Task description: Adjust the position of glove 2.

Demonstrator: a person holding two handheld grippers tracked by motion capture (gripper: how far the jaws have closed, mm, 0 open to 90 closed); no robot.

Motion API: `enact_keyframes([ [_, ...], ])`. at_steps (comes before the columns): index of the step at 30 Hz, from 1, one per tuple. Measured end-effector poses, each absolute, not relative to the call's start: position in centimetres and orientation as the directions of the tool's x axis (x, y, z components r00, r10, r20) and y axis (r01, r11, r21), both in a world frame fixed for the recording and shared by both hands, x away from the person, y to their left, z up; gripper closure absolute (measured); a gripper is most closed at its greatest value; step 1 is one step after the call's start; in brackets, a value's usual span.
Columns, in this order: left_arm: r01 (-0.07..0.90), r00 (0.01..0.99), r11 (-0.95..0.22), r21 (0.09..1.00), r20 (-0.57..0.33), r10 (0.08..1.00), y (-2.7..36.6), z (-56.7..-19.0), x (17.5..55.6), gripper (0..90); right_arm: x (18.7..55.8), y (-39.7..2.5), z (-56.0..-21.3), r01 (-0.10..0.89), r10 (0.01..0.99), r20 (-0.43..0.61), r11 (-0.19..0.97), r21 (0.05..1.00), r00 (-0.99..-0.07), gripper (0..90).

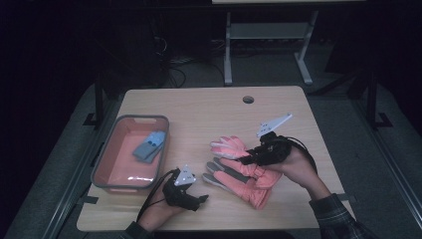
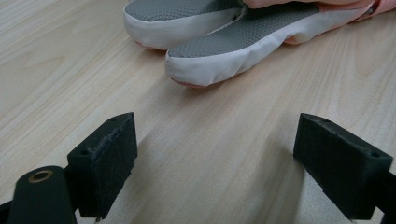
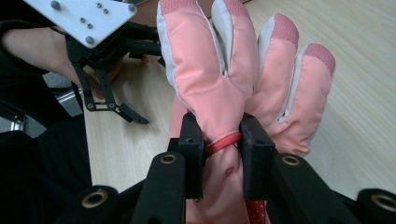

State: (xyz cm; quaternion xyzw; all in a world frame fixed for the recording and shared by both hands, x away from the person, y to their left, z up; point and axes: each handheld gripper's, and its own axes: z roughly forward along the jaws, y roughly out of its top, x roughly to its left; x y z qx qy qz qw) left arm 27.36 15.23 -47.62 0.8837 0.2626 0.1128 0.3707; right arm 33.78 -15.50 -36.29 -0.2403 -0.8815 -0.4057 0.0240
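Two pink gloves lie at the middle of the wooden table (image 1: 199,107). My right gripper (image 1: 246,158) (image 3: 222,135) is shut on the upper pink glove (image 1: 229,146) (image 3: 210,70), pinching it below the fingers so they stand up in front of the jaws. The lower glove (image 1: 234,172) (image 2: 224,51) lies flat, grey palm up, its white-edged fingertips pointing toward my left gripper (image 1: 203,198) (image 2: 215,140) (image 3: 126,114). That gripper rests low over the table a short way from those fingertips, open wide with nothing between its jaws.
A grey-rimmed bin (image 1: 102,164) with an orange inside stands at the table's left and holds a folded blue-grey item (image 1: 149,146). A cable hole (image 1: 248,99) sits near the far edge. Beyond the table stands a white desk frame (image 1: 268,30) on a dark floor.
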Motion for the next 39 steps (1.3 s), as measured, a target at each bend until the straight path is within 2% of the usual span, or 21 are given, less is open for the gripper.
enact_keyframes([
  [14,0.383,0.835,-0.581,0.718,0.0,0.551,15.2,-47.6,27.3,12.8,33.2,-13.5,-37.7,0.44,0.382,0.245,0.599,0.669,-0.891,73.3],
  [28,0.383,0.835,-0.581,0.719,0.0,0.551,15.2,-47.7,27.3,12.8,32.8,-11.4,-39.7,0.397,0.378,0.169,0.683,0.613,-0.91,70.9],
  [32,0.383,0.835,-0.581,0.718,0.001,0.551,15.2,-47.6,27.3,12.8,32.9,-11.3,-40.1,0.404,0.38,0.175,0.688,0.603,-0.908,66.8],
  [35,0.382,0.835,-0.58,0.719,0.0,0.551,15.2,-47.7,27.3,12.8,32.9,-11.3,-40.1,0.417,0.383,0.193,0.68,0.604,-0.903,56.7],
  [39,0.385,0.835,-0.578,0.719,-0.006,0.55,15.1,-47.7,27.4,12.7,32.8,-11.6,-39.5,0.427,0.393,0.202,0.656,0.622,-0.897,47.7],
])
